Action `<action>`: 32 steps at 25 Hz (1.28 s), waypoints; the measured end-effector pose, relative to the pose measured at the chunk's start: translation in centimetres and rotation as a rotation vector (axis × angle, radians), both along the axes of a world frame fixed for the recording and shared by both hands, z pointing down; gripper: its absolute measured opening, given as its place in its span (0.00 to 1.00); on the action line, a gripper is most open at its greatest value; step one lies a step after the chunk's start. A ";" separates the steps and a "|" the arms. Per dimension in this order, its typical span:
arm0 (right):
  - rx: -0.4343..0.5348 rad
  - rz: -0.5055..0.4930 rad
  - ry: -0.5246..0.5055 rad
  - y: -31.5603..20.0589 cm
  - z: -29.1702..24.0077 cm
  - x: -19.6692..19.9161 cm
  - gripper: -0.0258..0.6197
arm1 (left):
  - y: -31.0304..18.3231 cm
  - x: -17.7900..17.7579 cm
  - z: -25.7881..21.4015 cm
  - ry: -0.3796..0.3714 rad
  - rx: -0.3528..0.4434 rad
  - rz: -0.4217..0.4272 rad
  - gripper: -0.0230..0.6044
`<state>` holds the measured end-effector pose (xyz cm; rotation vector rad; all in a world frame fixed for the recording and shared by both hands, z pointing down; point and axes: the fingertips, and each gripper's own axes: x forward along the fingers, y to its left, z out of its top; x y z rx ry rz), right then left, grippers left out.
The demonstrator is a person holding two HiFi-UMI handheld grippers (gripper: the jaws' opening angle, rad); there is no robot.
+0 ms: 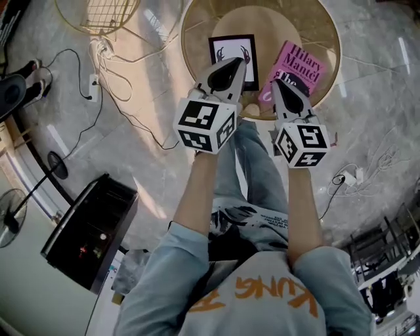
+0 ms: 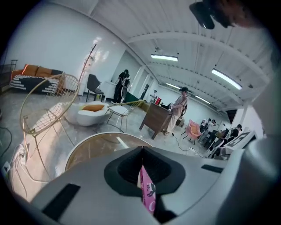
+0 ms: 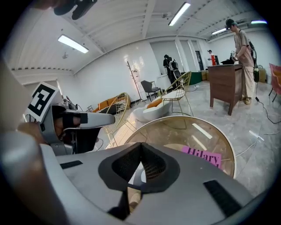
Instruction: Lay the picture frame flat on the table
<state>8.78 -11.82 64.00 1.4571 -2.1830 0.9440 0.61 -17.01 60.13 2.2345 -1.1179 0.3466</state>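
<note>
A black picture frame (image 1: 231, 52) with a white print rests on the round glass table (image 1: 328, 29), its face turned up toward the head view. My left gripper (image 1: 237, 63) is over the frame's near right edge, jaws shut and tips together (image 2: 142, 151). A pink strip (image 2: 147, 193) shows through the slit behind the tips; I see nothing held. The pink Hilary Mantel book (image 1: 296, 71) lies to the frame's right. My right gripper (image 1: 275, 83) hovers at the book's near left corner with its tips together (image 3: 140, 145), shut, and sees the book (image 3: 204, 156) and the left gripper (image 3: 112, 117).
A gold wire chair (image 1: 98, 13) stands left of the table, with cables (image 1: 111, 79) trailing on the marble floor. A black box (image 1: 92, 226) and a fan (image 1: 13, 220) stand at the left. My knees sit under the table's near edge. People and a wooden desk (image 2: 156, 118) are far off.
</note>
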 end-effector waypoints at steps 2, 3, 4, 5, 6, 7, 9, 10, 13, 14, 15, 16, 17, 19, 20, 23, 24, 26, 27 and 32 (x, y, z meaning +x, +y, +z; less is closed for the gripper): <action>0.019 0.003 0.005 -0.2 -1.5 0.3 0.04 | 0.1 0.2 -2.1 -0.022 0.043 0.001 0.07; 0.032 0.002 0.013 -0.3 -2.3 0.5 0.04 | 0.0 0.2 -3.0 -0.040 0.064 -0.004 0.07; 0.046 0.003 0.020 -0.5 -3.1 0.8 0.04 | -0.2 0.1 -4.0 -0.061 0.087 -0.009 0.07; 0.062 0.008 0.026 -0.7 -3.9 1.0 0.04 | -0.4 0.0 -5.0 -0.081 0.109 -0.011 0.07; 0.075 0.016 0.028 -0.9 -4.9 1.2 0.04 | -0.5 0.0 -6.1 -0.096 0.129 -0.009 0.07; 0.088 0.023 0.027 -1.0 -5.8 1.4 0.04 | -0.5 0.0 -7.1 -0.105 0.146 -0.003 0.07; 0.111 0.034 0.025 -1.3 -7.7 1.6 0.04 | -0.4 0.0 -9.2 -0.116 0.179 0.003 0.07; 0.125 0.037 0.027 -1.4 -8.6 1.8 0.04 | -0.4 0.0 -10.4 -0.115 0.197 -0.004 0.07; 0.174 0.043 0.032 -1.9 -11.5 2.0 0.04 | -0.5 -0.8 -13.8 -0.098 0.258 -0.071 0.07; 0.192 0.044 0.030 -2.0 -12.5 2.0 0.04 | -0.5 -1.1 -14.7 -0.097 0.271 -0.093 0.07; 0.210 0.044 0.025 -2.0 -13.5 1.9 0.04 | -0.4 -1.4 -15.5 -0.101 0.278 -0.110 0.07; 0.228 0.043 0.019 -2.0 -14.5 1.8 0.04 | -0.4 -1.7 -16.1 -0.107 0.282 -0.122 0.07; 0.244 0.044 0.012 -1.9 -15.4 1.8 0.04 | -0.2 -1.8 -16.6 -0.115 0.284 -0.135 0.07; 0.269 0.051 -0.001 -1.7 -17.1 1.9 0.04 | 0.1 -2.1 -17.6 -0.122 0.284 -0.165 0.07; 0.280 0.058 -0.005 -1.7 -17.8 2.0 0.04 | 0.2 -2.1 -18.2 -0.121 0.289 -0.178 0.07; 0.314 0.063 0.005 -2.1 -20.2 2.4 0.04 | 0.4 -1.5 -20.4 -0.131 0.327 -0.176 0.07; 0.326 0.061 0.012 -2.3 -21.1 2.5 0.04 | 0.4 -1.5 -21.1 -0.138 0.339 -0.172 0.07; 0.354 0.057 0.025 -2.8 -23.0 2.7 0.04 | 0.2 -1.7 -22.5 -0.133 0.357 -0.184 0.07; 0.370 0.052 0.033 -3.2 -24.0 2.8 0.04 | 0.0 -1.8 -23.2 -0.125 0.365 -0.195 0.07; 0.450 0.027 0.077 -4.6 -29.1 3.0 0.04 | -0.9 -1.8 -27.9 -0.091 0.436 -0.220 0.07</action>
